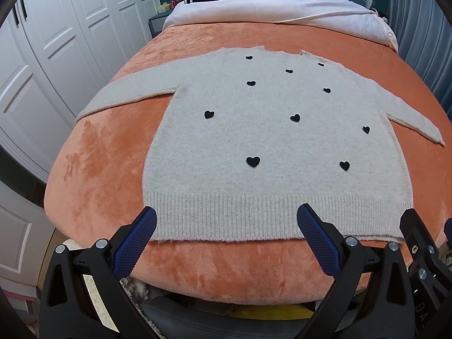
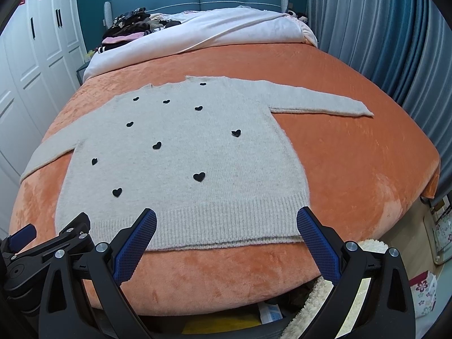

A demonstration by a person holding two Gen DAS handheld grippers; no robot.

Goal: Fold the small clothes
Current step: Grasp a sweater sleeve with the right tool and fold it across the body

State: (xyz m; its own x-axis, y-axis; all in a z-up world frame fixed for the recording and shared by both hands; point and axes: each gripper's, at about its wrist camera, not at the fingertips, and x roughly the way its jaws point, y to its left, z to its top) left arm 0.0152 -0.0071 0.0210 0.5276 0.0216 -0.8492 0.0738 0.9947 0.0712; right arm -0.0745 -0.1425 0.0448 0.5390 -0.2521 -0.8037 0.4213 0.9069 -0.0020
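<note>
Currently:
sweater (image 1: 262, 141): flat on orange blanket (image 1: 113, 169), sleeves spread
left gripper (image 1: 226, 223): wide apart, empty, above sweater hem
right gripper (image 2: 226, 223): same

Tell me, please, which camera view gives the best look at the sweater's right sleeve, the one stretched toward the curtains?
The right wrist view: there the right sleeve lies whole, from shoulder to cuff, flat on the orange blanket. In the left wrist view the same sleeve sits foreshortened at the frame's distorted right edge.

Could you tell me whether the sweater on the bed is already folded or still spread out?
Spread out, not folded: the sweater lies flat on the orange blanket, both sleeves extended sideways, hem straight.
</note>
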